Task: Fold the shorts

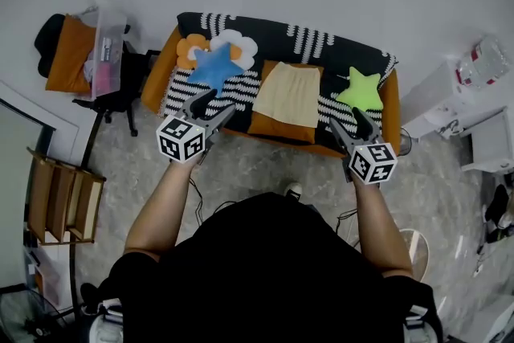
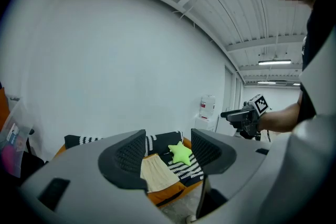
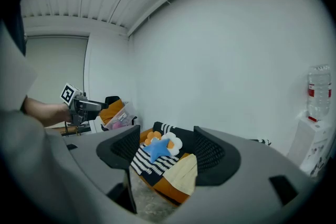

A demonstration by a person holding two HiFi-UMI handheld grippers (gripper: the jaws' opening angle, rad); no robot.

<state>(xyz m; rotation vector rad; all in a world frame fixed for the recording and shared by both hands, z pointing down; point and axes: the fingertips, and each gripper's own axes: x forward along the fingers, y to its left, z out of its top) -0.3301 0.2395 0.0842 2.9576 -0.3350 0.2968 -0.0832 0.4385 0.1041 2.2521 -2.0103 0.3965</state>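
One pair of shorts (image 1: 287,96) lies on the sofa (image 1: 157,84). It is pale yellow, spread flat and unfolded, and sits mid-seat on a striped blanket (image 1: 241,89), with its near edge at the front of the seat. There are two star cushions, a blue one (image 1: 215,66) to the left of the shorts and a green one (image 1: 359,89) to the right. One flower cushion (image 1: 234,44) sits behind the blue star. Two tools hover on the near side of the sofa. The left tool (image 1: 215,105) and the right tool (image 1: 347,123) both have their jaws apart and hold nothing.
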